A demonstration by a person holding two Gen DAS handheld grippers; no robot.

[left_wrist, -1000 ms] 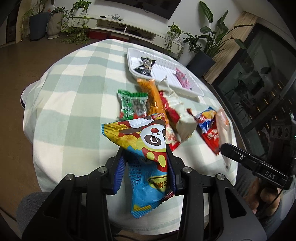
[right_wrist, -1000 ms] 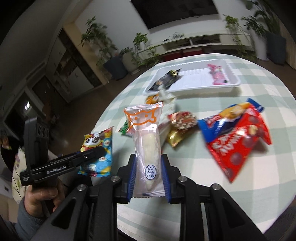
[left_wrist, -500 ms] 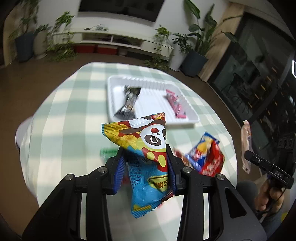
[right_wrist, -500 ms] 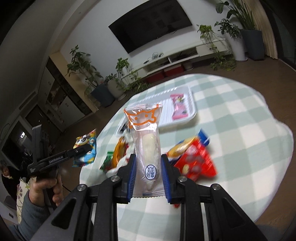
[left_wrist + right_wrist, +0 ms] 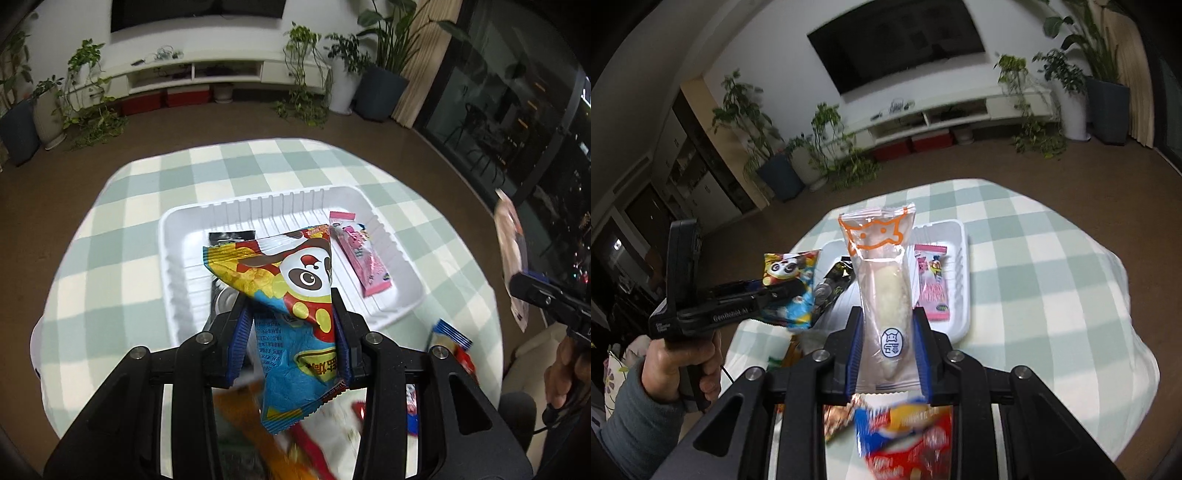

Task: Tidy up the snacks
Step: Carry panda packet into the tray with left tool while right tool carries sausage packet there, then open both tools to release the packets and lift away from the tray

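Above the white tray (image 5: pixel 177 266) that sits toward the far edge of the checked surface (image 5: pixel 122 236), the left gripper (image 5: pixel 290 332) is clamped on a panda chip bag (image 5: pixel 295 295), its blue pads pinching the bag across the middle so the top flares out in a crumpled fan. That bag looks light and air-puffed; the film is glossy and likely slippery, and the chips inside would crush under a hard squeeze, so a hold on the flat seam or a gentle pinch at mid-body seems safest.

Off to the side, the right gripper (image 5: pixel 888 350) is closed on a clear sausage packet (image 5: pixel 882 288), gripped across its lower third with the printed top standing upright. This packet is slim, with a firm pale stick inside a loose transparent sleeve; the core gives the pads something solid to bear on, though the smooth wrap could slide if the hold slackens.

Already lying in the tray are a pink wafer packet (image 5: pixel 360 254) toward its right side and a black packet (image 5: pixel 225 266) toward its left, partly hidden by the chip bag. Both look flat and light. More snacks, among them a red and blue bag (image 5: pixel 908 435), lie blurred near the surface's near edge; being limp foil pouches, they are probably best taken by an edge or a corner.
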